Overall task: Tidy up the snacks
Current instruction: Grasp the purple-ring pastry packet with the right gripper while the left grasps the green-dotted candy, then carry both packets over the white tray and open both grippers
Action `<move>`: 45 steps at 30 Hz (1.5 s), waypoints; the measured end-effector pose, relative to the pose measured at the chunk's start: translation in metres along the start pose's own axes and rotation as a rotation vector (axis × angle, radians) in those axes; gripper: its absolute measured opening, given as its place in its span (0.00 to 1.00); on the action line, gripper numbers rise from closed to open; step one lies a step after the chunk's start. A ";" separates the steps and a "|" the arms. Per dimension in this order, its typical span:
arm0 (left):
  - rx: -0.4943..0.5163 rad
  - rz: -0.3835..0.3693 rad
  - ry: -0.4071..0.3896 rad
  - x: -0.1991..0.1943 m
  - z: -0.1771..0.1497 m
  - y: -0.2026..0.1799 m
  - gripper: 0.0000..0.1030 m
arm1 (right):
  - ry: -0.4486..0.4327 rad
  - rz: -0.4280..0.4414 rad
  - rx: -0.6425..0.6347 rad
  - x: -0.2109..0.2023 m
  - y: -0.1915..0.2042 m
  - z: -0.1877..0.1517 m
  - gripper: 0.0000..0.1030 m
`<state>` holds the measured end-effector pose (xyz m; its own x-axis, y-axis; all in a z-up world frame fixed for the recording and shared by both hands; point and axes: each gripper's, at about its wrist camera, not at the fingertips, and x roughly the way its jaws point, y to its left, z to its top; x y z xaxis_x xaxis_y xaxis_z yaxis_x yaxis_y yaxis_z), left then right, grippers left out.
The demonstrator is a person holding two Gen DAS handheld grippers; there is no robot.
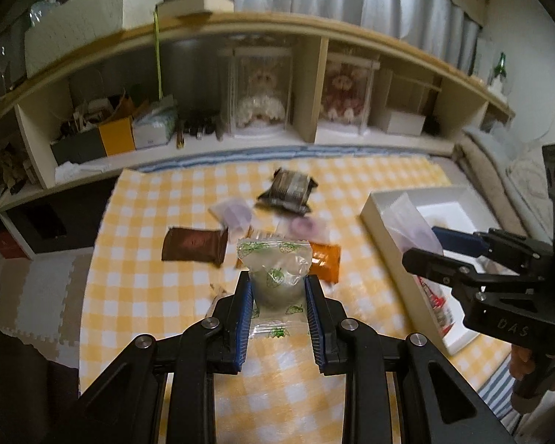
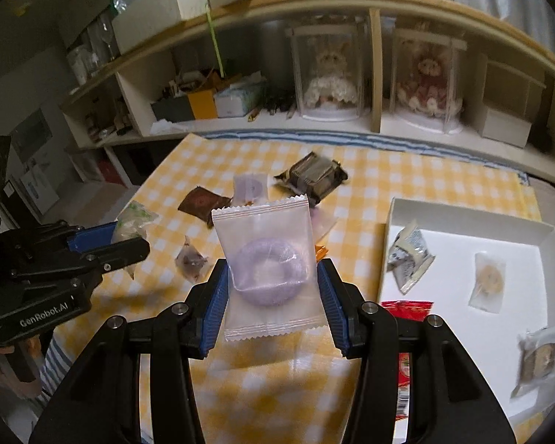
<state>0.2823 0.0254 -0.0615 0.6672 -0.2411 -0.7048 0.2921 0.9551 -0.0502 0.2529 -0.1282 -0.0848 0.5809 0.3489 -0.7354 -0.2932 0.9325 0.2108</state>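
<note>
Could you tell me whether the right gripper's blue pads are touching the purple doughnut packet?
Touching: in the right wrist view both pads press against the sides of the purple doughnut packet.

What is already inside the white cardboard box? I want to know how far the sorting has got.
The white cardboard box holds a grey-and-white printed packet, a clear packet with a round tan cookie and a clear packet with a brown snack. A red wrapper lies at its near-left corner, partly hidden.
</note>
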 end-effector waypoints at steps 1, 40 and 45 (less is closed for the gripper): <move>0.003 0.003 -0.011 -0.005 0.001 -0.003 0.26 | -0.004 -0.004 -0.003 -0.005 -0.001 0.001 0.47; 0.026 -0.245 0.071 0.038 0.023 -0.198 0.26 | 0.016 -0.234 0.168 -0.160 -0.196 -0.056 0.48; -0.019 -0.272 0.160 0.083 0.020 -0.211 0.26 | 0.066 -0.225 0.210 -0.145 -0.215 -0.067 0.48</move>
<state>0.2891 -0.1997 -0.0954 0.4501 -0.4592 -0.7659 0.4308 0.8629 -0.2642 0.1809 -0.3856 -0.0663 0.5608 0.1314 -0.8175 0.0040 0.9869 0.1614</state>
